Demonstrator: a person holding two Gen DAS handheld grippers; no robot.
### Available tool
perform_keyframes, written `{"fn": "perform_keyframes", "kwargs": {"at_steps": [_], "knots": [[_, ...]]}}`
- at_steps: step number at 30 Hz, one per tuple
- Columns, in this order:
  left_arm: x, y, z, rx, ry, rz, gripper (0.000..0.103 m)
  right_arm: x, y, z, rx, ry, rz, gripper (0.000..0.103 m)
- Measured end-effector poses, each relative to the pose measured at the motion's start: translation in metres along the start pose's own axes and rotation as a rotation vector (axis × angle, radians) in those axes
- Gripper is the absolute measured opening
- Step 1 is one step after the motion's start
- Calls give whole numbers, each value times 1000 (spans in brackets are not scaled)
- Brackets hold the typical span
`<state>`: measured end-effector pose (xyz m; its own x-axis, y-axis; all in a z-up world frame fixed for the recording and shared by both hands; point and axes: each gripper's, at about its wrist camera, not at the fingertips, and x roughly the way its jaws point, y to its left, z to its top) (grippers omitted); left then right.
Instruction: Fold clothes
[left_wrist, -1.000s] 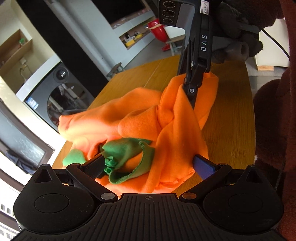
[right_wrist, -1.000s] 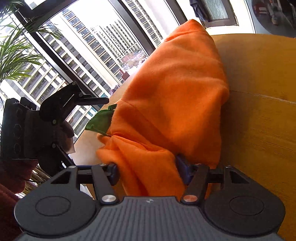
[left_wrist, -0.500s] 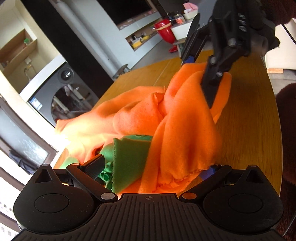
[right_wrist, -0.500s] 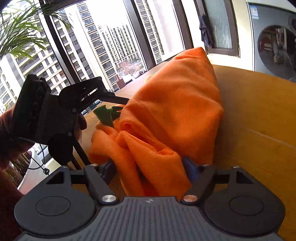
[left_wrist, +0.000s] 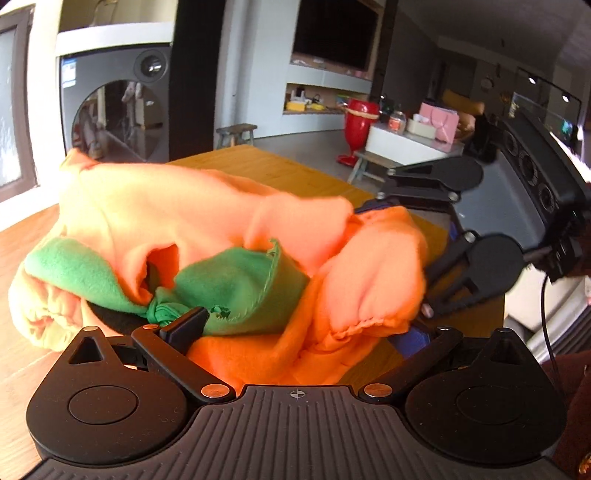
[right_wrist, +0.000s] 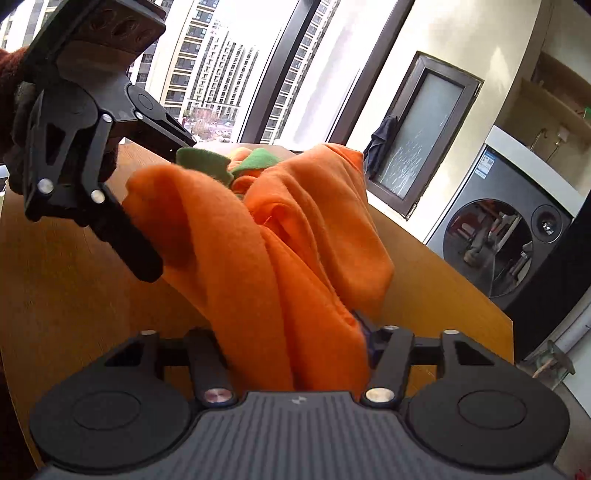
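1. Right gripper first: its jaws are closing, and a thick bunch of the orange garment sits right between the fingers, filling the gap. Looks like the pads are pressing on it already, so I'd call that a grip on the cloth.
2. Left gripper stands fairly wide, with the same garment piled between its fingers. Its left finger touches the knotted bit of the green lining; the blue pad on the other side is mostly buried under orange fleece. Can't really tell whether it's pinching or just has cloth lying in it.
3. Garment location: bunched up in a heap directly in front of both grippers, starting at the fingertips and running away from them across the wooden table. Green shows on the inside, orange outside.
4. Step, as I read it: nowhere near a fold yet. This is grabbing a crumpled piece to open it out.
5. Next move probably calls for both grippers to hold separate edges, then draw apart and spread it flat on the table.
6. Farther off, beyond the table: a washing machine against the wall, well apart from everything.
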<state>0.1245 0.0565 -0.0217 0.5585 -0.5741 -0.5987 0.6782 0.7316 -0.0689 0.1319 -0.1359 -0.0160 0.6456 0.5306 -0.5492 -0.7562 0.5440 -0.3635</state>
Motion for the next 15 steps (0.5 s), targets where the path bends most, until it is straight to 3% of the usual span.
{"fn": "perform_keyframes", "kwargs": {"at_steps": [1, 3, 5, 8, 10, 12, 15], "knots": [[-9, -7, 1, 53, -3, -18, 103, -5, -3, 2, -15, -11, -23, 27], [-36, -13, 5, 107, -49, -90, 103, -15, -8, 6, -46, -31, -68, 24], [-62, -6, 15, 93, -140, -126, 103, -29, -14, 7, -82, -28, -86, 22], [-81, 20, 40, -1, -301, -81, 103, -48, -10, 3, -198, 12, -95, 22], [-73, 46, 59, -121, -386, -46, 103, -55, 3, 1, -311, 57, -81, 22], [-47, 73, 69, -257, -399, -14, 103, -65, 21, -1, -409, 89, -54, 21], [-1, 105, 69, -360, -285, 0, 103, -79, 39, 4, -537, 115, -28, 21]]}}
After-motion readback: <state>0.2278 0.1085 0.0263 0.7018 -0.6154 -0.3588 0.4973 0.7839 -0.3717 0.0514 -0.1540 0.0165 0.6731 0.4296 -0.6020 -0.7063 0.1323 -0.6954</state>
